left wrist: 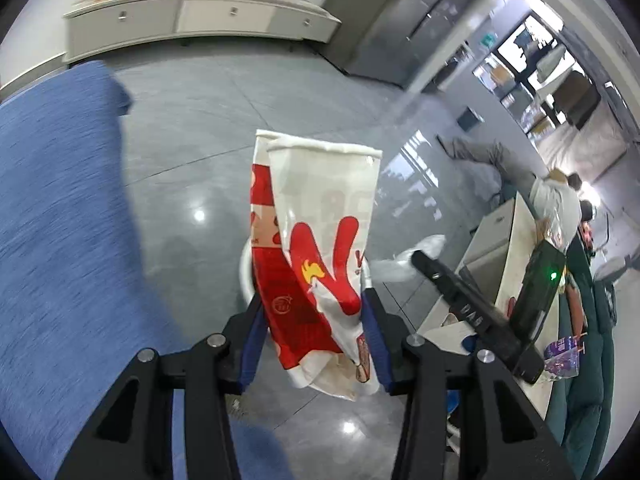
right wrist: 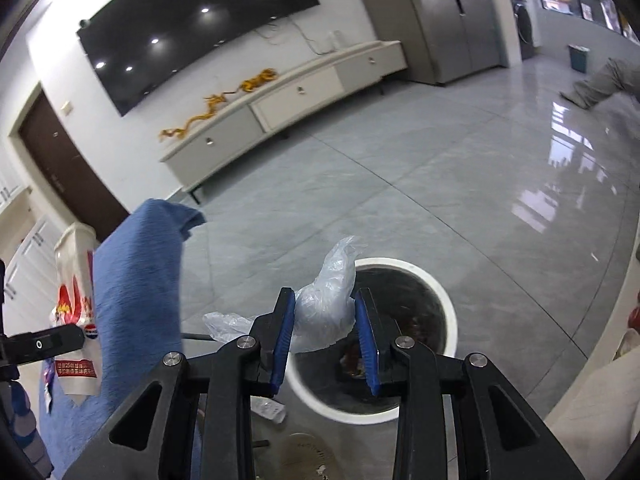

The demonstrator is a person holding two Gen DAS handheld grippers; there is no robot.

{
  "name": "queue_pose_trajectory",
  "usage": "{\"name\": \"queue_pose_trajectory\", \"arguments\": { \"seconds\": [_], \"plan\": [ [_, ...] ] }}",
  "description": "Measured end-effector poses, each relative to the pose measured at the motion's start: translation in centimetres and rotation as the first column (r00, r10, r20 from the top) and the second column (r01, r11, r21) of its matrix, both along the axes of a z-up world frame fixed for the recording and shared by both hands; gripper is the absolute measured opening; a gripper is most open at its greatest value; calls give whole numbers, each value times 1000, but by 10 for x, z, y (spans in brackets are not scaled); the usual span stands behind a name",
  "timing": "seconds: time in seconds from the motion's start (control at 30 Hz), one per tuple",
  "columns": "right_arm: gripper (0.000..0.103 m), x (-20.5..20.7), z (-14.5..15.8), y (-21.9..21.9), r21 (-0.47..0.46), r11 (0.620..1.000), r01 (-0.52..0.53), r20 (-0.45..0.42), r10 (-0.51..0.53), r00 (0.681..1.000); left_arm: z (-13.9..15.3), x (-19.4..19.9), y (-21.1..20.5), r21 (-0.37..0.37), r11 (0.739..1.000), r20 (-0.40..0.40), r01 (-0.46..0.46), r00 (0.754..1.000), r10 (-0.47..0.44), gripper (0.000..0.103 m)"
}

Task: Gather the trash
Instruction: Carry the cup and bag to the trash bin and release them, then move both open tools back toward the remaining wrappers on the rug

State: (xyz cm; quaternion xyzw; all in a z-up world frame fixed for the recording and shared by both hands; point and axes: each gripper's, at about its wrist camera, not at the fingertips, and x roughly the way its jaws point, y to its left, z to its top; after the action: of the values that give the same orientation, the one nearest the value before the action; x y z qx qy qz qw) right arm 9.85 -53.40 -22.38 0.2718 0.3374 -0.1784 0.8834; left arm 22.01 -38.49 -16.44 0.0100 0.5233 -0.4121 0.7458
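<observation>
My left gripper (left wrist: 314, 312) is shut on a crumpled red-and-white paper food bag (left wrist: 320, 240), held upright in the air above the floor. The same bag (right wrist: 74, 280) shows at the far left of the right wrist view. My right gripper (right wrist: 325, 312) is shut on a crumpled clear plastic bag (right wrist: 326, 304), held just above the near-left rim of a round white trash bin (right wrist: 446, 312) with a dark inside. Part of the bin (left wrist: 245, 276) shows behind the paper bag in the left wrist view.
A blue cloth-covered surface (left wrist: 60, 240) fills the left side, also seen in the right wrist view (right wrist: 136, 280). A low white TV cabinet (right wrist: 288, 100) stands along the far wall. A person (left wrist: 556, 196) bends over a white table (left wrist: 516, 248) at right. The grey tiled floor (right wrist: 440, 184) lies beyond.
</observation>
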Motion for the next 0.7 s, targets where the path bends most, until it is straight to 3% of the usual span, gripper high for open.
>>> {"name": "queue_pose_trajectory", "arguments": {
  "seconds": [0.13,0.23,0.33,0.7],
  "plan": [
    [33,11,-11,-7,2,1000,22,-22,-22,1000,-5,11,-45,7,1000,4,23,1000,-23,46],
    [45,11,-22,-12,10,999,39,-44,-39,998,-7,19,-74,12,999,10,34,999,-34,55],
    [47,12,-25,-15,20,998,54,-45,-53,998,-6,20,-81,11,999,9,43,999,-43,55],
    [47,-2,-8,-7,33,998,51,-16,-51,999,4,4,-16,37,999,76,-2,997,0,55]
  ]
}}
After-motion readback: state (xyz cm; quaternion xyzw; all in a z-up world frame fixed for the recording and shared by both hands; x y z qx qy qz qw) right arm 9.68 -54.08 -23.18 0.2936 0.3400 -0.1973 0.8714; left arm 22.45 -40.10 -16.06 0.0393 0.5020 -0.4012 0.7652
